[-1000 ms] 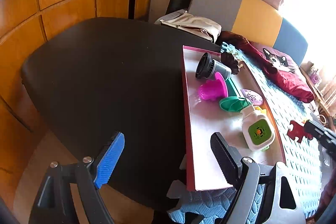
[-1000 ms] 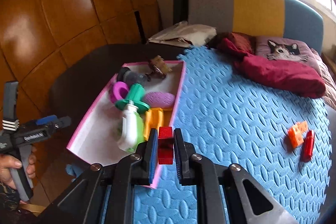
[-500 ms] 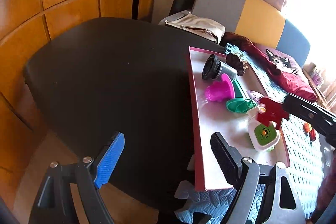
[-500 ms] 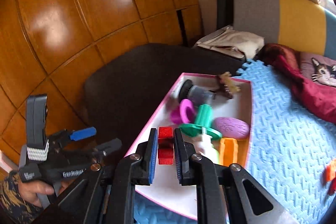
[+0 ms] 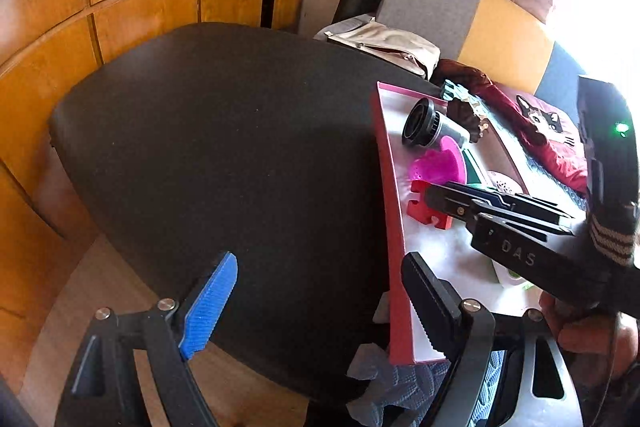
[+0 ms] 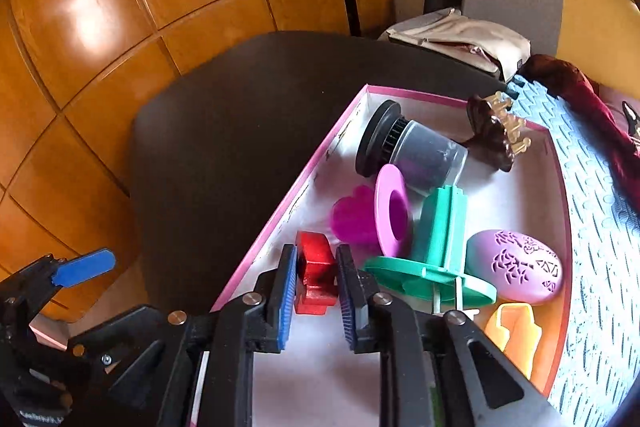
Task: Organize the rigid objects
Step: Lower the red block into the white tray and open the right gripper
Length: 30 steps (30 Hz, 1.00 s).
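right gripper (image 6: 316, 283) moved over the tray (image 6: 558, 227); jaws opening, red block (image 6: 316, 277) between them at tray's 9 o'clock; drop step, next lift clear; left gripper (image 5: 320, 291) wide open, empty.

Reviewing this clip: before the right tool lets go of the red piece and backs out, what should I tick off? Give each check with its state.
1. Red piece is over the box floor, inside the pink rim: ok.
2. Right tool is opening, piece between the pads: ok.
3. Piece resting on the floor, not hanging: cannot tell.
4. Piece clear of the pink cup and green holder: ok, a small gap shows.
5. Left tool open, empty, off to the side over the dark surface: ok.
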Motion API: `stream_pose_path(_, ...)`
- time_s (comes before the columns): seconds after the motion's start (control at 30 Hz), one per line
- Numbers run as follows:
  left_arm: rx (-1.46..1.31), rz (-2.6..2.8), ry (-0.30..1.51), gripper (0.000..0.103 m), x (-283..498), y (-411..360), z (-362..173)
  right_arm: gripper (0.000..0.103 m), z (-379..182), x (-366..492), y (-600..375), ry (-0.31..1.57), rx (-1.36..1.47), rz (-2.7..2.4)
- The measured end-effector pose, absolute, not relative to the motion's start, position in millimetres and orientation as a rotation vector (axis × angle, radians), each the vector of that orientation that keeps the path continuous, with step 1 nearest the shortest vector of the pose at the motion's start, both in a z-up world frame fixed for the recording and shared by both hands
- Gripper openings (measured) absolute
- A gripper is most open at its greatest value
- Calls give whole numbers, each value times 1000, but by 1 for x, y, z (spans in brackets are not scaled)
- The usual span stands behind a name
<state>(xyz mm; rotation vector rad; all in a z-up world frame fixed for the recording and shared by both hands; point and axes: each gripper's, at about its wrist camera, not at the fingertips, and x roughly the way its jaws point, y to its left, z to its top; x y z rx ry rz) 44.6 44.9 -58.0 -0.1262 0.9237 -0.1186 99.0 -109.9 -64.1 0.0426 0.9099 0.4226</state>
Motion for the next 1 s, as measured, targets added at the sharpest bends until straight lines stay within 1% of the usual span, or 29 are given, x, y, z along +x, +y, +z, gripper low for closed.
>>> stream_pose_path(0.23, -121, -115, 924, 85, 43, 43, -59, 23, -61, 93, -117, 907, 61, 424)
stream_pose_path(0.4, -113, -116, 913, 85, 40, 40, -55, 23, -54, 84, -121, 891, 58, 411)
stream_pose_path(0.6, -98, -120, 889, 85, 34, 38, -48, 29, -42, 73, -126, 863, 61, 387)
stream_pose_path(1.0, -64, -146, 850, 85, 24, 28, -36, 33, -17, 46, -143, 789, 90, 323)
